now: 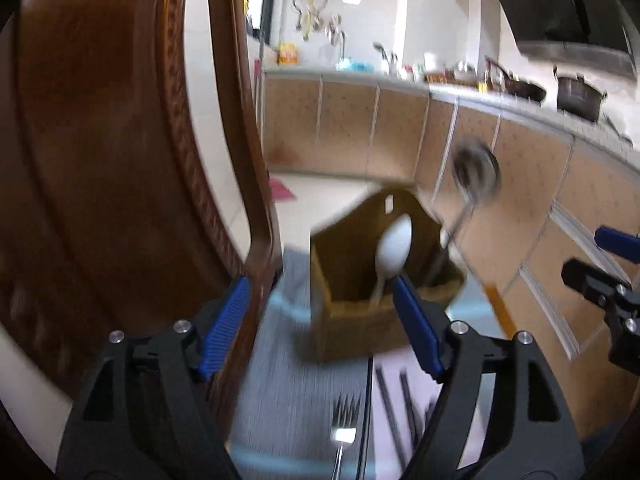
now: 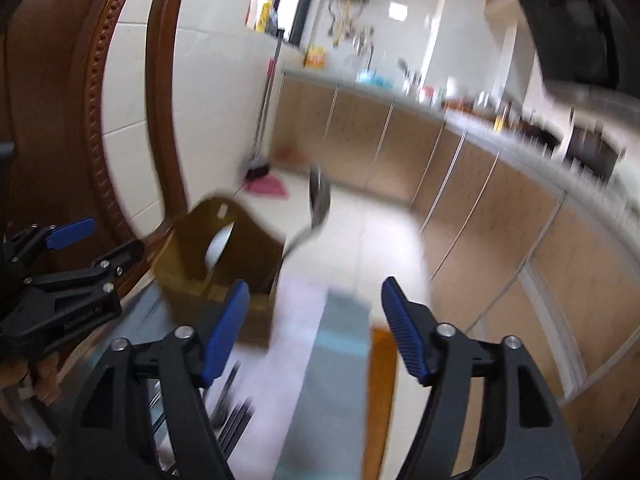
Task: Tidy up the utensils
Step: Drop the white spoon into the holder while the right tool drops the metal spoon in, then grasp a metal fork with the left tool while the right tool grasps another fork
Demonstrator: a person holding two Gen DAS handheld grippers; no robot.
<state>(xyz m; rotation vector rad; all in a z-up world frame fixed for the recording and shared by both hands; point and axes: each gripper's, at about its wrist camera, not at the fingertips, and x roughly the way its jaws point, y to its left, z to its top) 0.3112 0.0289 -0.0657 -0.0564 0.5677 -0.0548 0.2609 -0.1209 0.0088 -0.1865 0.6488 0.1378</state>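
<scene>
Looking forward from 2 handheld tongs, both views show a kitchen scene blurred by motion. A brown wooden utensil holder (image 1: pixel 360 312) stands on the desk (image 1: pixel 280 400), which is covered by a grey-blue cloth. Inside the holder, a white spoon (image 1: pixel 394 248) stands upright with its bowl at the top, and a metal ladle (image 1: pixel 474 172) leans out toward the right, its round bowl raised above the holder's rim.

The left tongs (image 1: pixel 322 328) are released, their 2 blue pads spread wide apart with nothing between them. They hover near the front of the holder. Below them on the desk lie a metal fork (image 1: pixel 344 432), tines pointing away from the camera, and dark chopsticks (image 1: pixel 396 408) just beside it to the right.

The right tongs (image 2: pixel 314 330) are also released, blue pads wide apart and grasping nothing. They hang over the desk to the right of the holder (image 2: pixel 224 264), which appears at the left of that view with the ladle (image 2: pixel 318 200) sticking out above it.

A carved dark wooden chair back (image 1: pixel 120 120) fills the left side of both views. Beyond the desk run tan kitchen cabinets (image 1: pixel 380 128) under a pale worktop cluttered with pots, bottles and a tap.
</scene>
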